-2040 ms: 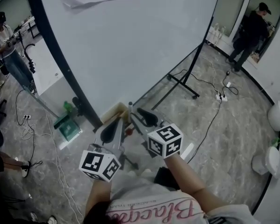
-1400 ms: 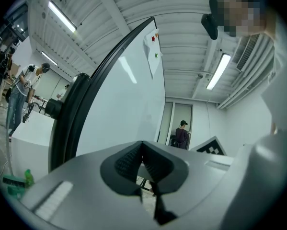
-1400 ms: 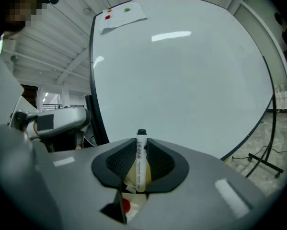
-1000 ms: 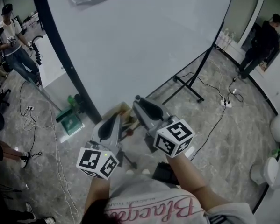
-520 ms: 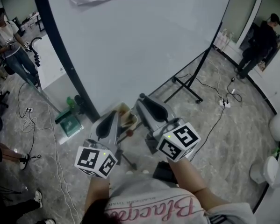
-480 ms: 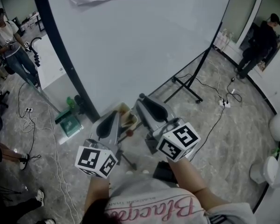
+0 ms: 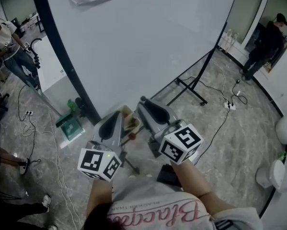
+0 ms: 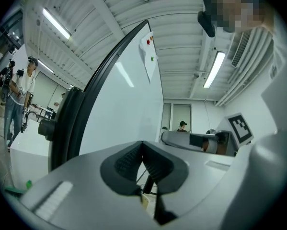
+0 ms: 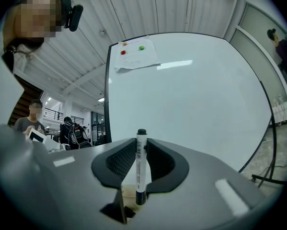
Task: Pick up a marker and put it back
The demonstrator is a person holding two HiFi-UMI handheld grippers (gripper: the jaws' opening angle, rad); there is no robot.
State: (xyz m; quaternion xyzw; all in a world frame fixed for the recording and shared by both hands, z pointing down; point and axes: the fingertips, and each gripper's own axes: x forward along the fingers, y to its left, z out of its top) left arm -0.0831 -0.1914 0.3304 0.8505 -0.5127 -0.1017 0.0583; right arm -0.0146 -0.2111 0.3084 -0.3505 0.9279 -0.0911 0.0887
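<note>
Okay, right gripper (image 9: 141, 143) is pinching the marker (image 9: 140, 172) upright, w/ the put-back coming next.

Pads are clamping the white barrel about mid-length, black cap poking up above the tips, bottom end hanging over the tan box (image 7: 130, 123) near the whiteboard (image 7: 133, 47). Meanwhile the left gripper (image 8: 143, 148) is hovering just beside, jaws pressed together on nothing, so it's not helping w/ this one. Doing it well, I reckon, means holding the barrel vertical, lining the bottom end up over the box opening before going down, then lowering slow & straight. A thin round barrel in ribbed pads is prob. going to pivot if it's catching the rim. Pads should only be spreading once the end is sitting inside; letting go from height is asking for a bounce-out.
</note>
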